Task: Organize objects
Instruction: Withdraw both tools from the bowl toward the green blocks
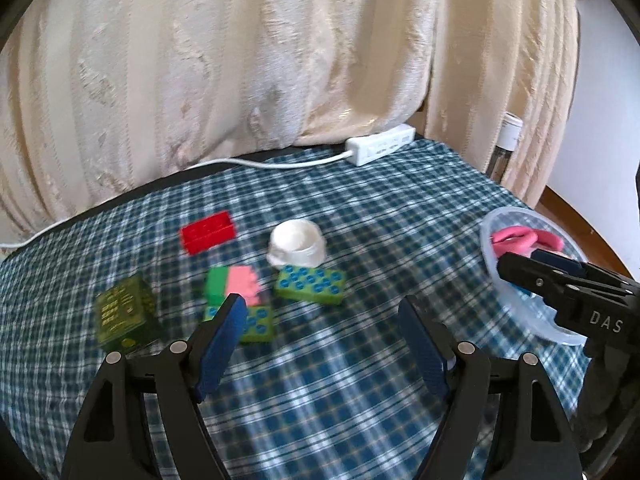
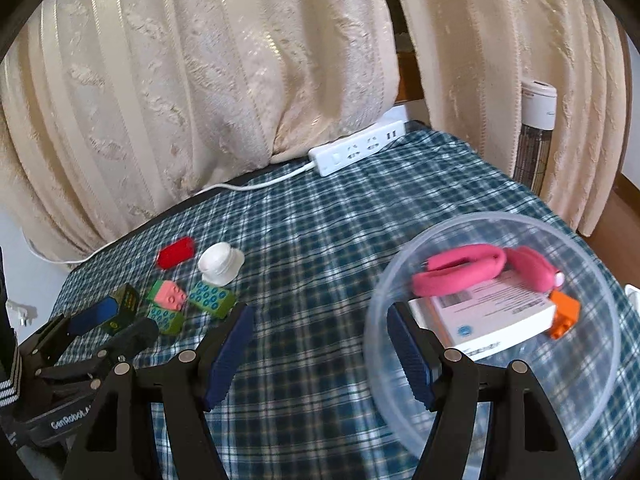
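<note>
Spread over the checked cloth (image 1: 340, 208) of the bench: a red brick (image 1: 208, 232) far left, a white cap (image 1: 297, 243) to its right, a green-and-pink brick (image 1: 232, 286) and two green bricks with blue studs (image 1: 311, 285) nearer, a dark green box (image 1: 125, 312) at the left. Against the cream curtain (image 1: 240, 60) at the far edge, a white power strip (image 1: 380, 144) with its cord trailing left. At the right, a clear bowl (image 2: 600, 360).

Left gripper (image 1: 320, 344): fingers apart, nothing between them, poised above the cloth just near of the brick cluster, its left finger (image 1: 224, 336) covering part of one green brick. Right gripper (image 2: 320, 352): fingers likewise parted and empty, right finger (image 2: 408, 356) overlapping the bowl's near-left rim.

Only from the right wrist: inside the bowl, a pink band (image 2: 460, 272), a white carton (image 2: 492, 316) and an orange brick (image 2: 564, 316); beyond the curtain, a white-topped heater (image 2: 536, 128). From the left wrist, just the bowl's edge and a pink glimpse, behind the right gripper.
</note>
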### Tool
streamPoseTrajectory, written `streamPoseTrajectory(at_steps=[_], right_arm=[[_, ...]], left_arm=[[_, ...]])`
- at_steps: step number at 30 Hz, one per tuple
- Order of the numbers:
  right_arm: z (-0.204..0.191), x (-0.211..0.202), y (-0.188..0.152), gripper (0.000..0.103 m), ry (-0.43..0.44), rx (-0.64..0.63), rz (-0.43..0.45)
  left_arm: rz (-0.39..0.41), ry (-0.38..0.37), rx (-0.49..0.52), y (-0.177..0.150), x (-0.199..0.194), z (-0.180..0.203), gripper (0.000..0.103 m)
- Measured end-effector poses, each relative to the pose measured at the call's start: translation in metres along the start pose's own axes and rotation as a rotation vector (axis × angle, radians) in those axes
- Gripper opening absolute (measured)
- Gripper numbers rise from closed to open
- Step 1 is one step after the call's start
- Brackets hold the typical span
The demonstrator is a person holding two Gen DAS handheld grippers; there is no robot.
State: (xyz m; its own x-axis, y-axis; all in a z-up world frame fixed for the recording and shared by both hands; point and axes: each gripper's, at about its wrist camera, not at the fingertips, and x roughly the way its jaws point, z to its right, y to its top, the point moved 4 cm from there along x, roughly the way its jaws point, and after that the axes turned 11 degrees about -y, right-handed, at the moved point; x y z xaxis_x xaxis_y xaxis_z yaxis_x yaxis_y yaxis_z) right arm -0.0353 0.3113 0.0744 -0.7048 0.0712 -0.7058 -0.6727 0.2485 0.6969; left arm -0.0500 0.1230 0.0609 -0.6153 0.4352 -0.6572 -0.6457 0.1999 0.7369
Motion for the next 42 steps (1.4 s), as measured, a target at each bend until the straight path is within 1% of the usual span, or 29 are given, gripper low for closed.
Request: streamPoseTrajectory(at_steps=[8, 15, 20, 29, 38, 42], right_arm=[[-0.021, 0.01, -0.006, 0.073, 0.019, -0.031, -0.032], [-0.039, 0.02, -0.01, 0.073, 0.036, -0.059, -0.057], [-0.045, 0.026, -0.012, 0.073, 0.046, -0.066, -0.07], [-0.05, 0.035, -0.014, 0.073, 0.08, -0.066, -0.087], [-0.052, 0.045, -0.012, 0.074, 0.104, -0.061, -0.104], [-0.054, 0.048, -0.012, 0.074, 0.111, -0.071, -0.113]], left_arm=[[-0.01, 0.048, -0.057, -0.011, -0.006, -0.038, 0.079], [-0.019, 0.072, -0.101, -0.018, -0.005, -0.062, 0.08], [-0.039, 0.067, -0.12, -0.022, 0.004, -0.07, 0.079], [-0.099, 0.082, -0.164, -0.028, 0.032, -0.087, 0.08], [-0.132, 0.077, -0.147, -0.026, 0.048, -0.083, 0.08], [-0.139, 0.086, -0.149, -0.027, 0.056, -0.085, 0.08]])
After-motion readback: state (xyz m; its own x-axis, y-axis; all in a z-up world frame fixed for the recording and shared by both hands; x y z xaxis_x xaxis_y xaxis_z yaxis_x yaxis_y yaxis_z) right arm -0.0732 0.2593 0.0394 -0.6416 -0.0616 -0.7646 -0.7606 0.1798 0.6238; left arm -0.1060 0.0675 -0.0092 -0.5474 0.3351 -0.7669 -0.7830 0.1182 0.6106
